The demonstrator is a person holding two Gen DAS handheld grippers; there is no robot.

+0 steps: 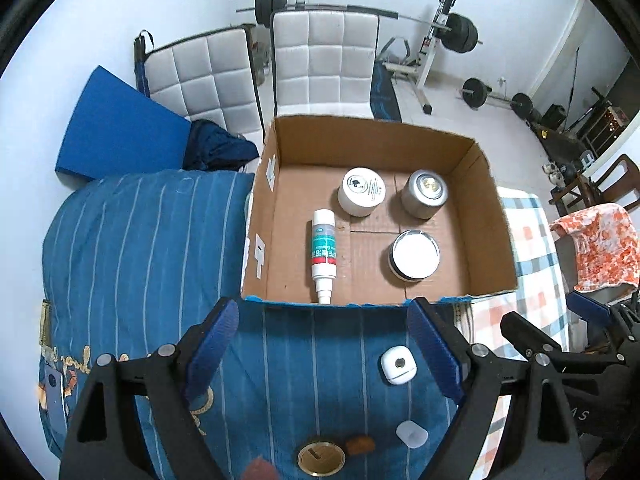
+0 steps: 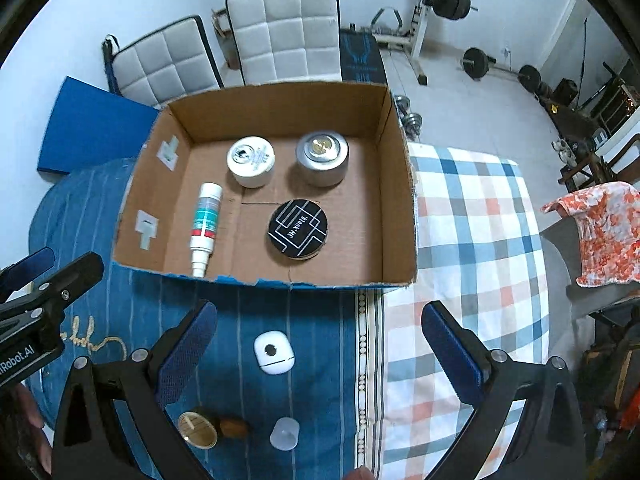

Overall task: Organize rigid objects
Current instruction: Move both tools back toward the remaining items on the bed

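An open cardboard box (image 1: 372,140) (image 2: 280,112) lies on the bed. It holds a white jar (image 1: 362,191) (image 2: 251,161), a silver tin (image 1: 425,193) (image 2: 322,158), a round black tin (image 1: 415,255) (image 2: 298,229) and a spray bottle (image 1: 323,254) (image 2: 206,224) on its side. On the blue cover in front of the box lie a white square case (image 1: 398,366) (image 2: 274,353), a translucent cap (image 1: 411,434) (image 2: 285,433), a gold tin (image 1: 321,458) (image 2: 197,429) and a small brown piece (image 1: 360,445) (image 2: 233,427). My left gripper (image 1: 322,344) (image 2: 52,272) and right gripper (image 2: 320,352) (image 1: 560,320) hang open and empty above these, side by side.
A checked cloth (image 2: 472,240) covers the bed to the right of the box. Two white padded chairs (image 1: 320,64) and a blue mat (image 1: 116,128) stand behind it. Barbells and a weight rack (image 1: 440,32) fill the far floor. An orange patterned cloth (image 2: 604,236) hangs at the right.
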